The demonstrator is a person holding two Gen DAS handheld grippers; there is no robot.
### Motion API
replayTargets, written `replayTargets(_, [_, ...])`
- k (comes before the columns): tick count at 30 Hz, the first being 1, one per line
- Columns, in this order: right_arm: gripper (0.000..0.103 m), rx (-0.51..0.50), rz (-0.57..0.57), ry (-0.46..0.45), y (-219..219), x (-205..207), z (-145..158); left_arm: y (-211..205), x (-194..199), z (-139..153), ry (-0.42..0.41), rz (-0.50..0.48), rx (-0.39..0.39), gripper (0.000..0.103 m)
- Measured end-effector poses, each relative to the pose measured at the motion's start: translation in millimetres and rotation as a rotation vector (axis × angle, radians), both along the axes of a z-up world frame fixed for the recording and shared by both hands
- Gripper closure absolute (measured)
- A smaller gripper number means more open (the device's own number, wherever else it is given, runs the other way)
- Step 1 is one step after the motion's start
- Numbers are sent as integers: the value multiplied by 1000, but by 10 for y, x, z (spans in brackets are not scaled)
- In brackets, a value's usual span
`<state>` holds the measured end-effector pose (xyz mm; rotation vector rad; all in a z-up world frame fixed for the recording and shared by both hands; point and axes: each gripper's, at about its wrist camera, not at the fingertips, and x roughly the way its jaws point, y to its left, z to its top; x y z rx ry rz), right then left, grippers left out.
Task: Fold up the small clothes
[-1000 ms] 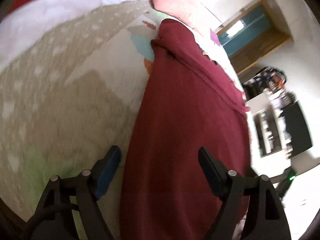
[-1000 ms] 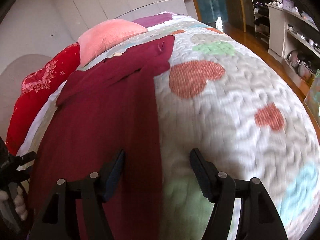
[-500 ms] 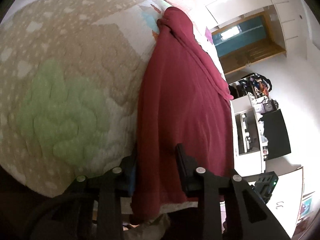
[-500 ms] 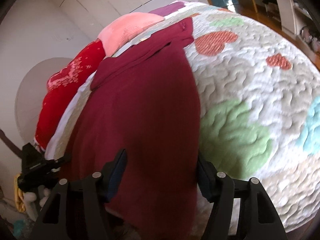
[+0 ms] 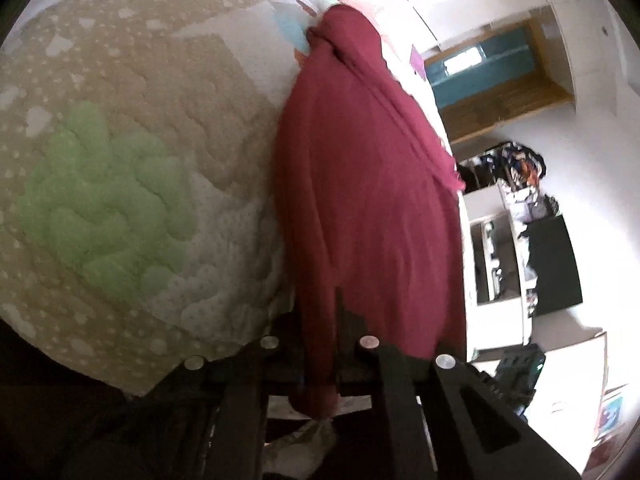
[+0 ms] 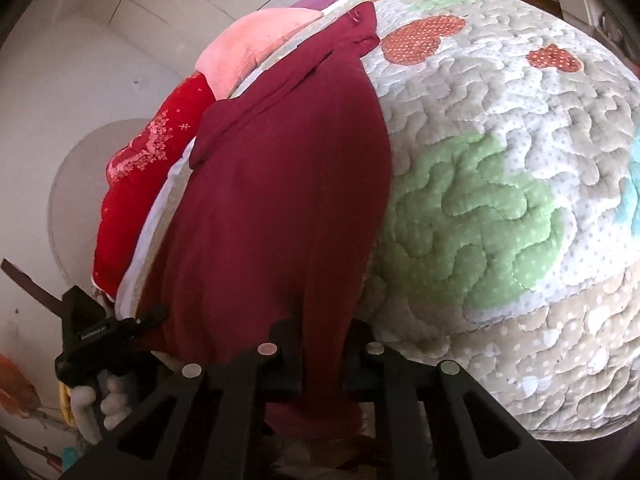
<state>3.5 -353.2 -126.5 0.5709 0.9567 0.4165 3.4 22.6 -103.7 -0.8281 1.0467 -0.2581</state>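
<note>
A maroon long-sleeved garment (image 5: 368, 208) lies lengthwise on the quilted bed, its hem hanging over the near edge. My left gripper (image 5: 320, 344) is shut on the hem's left corner, and the cloth bunches between the pads. In the right wrist view the same garment (image 6: 280, 200) runs away from me, sleeves folded across its far end. My right gripper (image 6: 320, 344) is closing on the hem's right corner, and its pads pinch the cloth. The left gripper (image 6: 154, 316) shows at the lower left, held by a gloved hand (image 6: 108, 400).
The quilt (image 6: 500, 160) has green, red and blue patches. A pink pillow (image 6: 256, 48) and a red pillow (image 6: 148, 160) lie beyond the garment. Shelves and a dark screen (image 5: 552, 264) stand across the room, near a teal door (image 5: 480, 68).
Both grippers came down to the bed's near edge and went from wide open to closed on the garment's hem, the left first, the right after it.
</note>
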Motion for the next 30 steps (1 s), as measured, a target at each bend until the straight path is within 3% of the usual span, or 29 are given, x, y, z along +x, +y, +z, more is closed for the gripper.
replayTargets(6, [93,30,36,-22,-2,-61,233,20,-212,375,-80,-21,34,97])
replayTargets(11, [93,47,74,-41,-44,-289,385,-41,-565,420,-70,-54,23,97])
replayTargets(15, [93,24,140,-8,-3,-642,296,-82,-900,321,-43,-78,-10,97])
replayTargets(19, [93,53,170,48,-30,-876,97,80,-1023,316,-41,-40,-39,97])
replayTargets(24, [93,96,139,42,-182,-759,132,169,-921,443,-68,-22,-33,97])
replayTargets(30, [93,203,123,-8,-98,-208,442,225,-347,739,-114,21,-53,97])
